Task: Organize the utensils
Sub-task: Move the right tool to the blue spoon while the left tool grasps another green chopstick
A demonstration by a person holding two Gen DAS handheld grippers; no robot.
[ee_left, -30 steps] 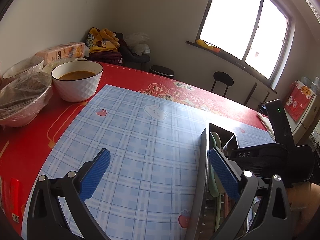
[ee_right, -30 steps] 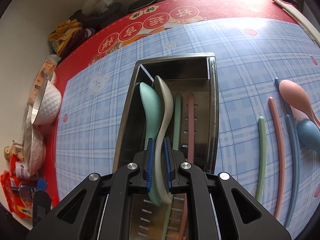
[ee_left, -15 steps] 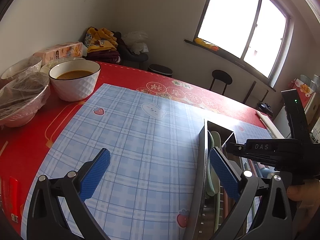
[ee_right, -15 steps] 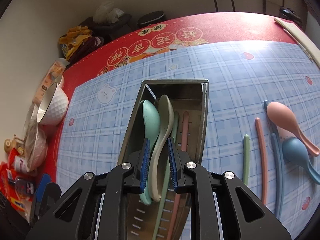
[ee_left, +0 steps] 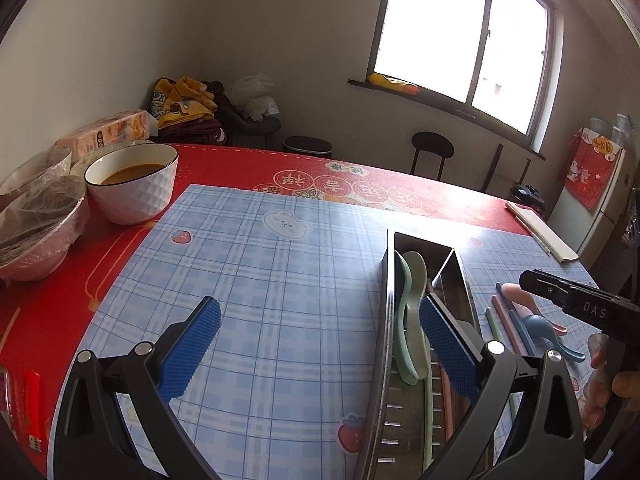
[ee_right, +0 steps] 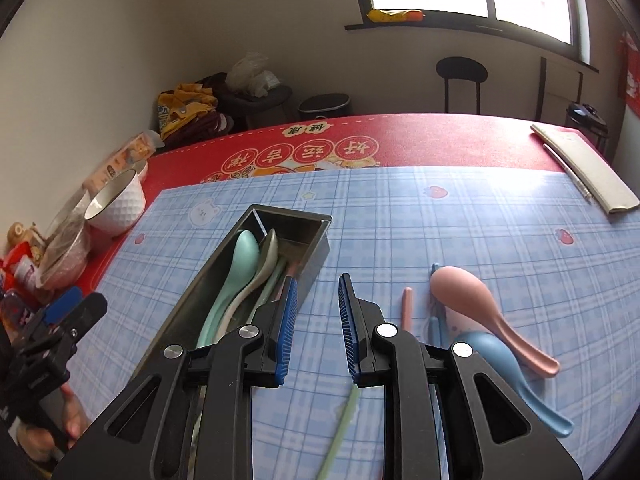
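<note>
A steel utensil tray [ee_right: 316, 240] lies on the blue plaid mat and holds a mint spoon [ee_right: 240, 264], a pale green spoon [ee_right: 266, 260] and thin sticks. My right gripper [ee_right: 318, 300] is open and empty, raised just right of the tray. A pink spoon [ee_right: 476, 300], a blue spoon [ee_right: 500, 364], a pink stick [ee_right: 407, 308] and a green stick [ee_right: 340, 432] lie on the mat to its right. My left gripper [ee_left: 316, 344] is open and empty; its right finger overlaps the tray [ee_left: 384, 320].
A white bowl of brown soup [ee_left: 132, 184] and wrapped bowls [ee_left: 36, 220] stand at the left on the red tablecloth. A tissue pack [ee_left: 104, 136] is behind them. A flat beige strip [ee_right: 584, 172] lies at the far right edge.
My right gripper let go of the pale green spoon in the tray, opened, lifted and shifted right toward the loose spoons. The left gripper stayed open and nearly still.
</note>
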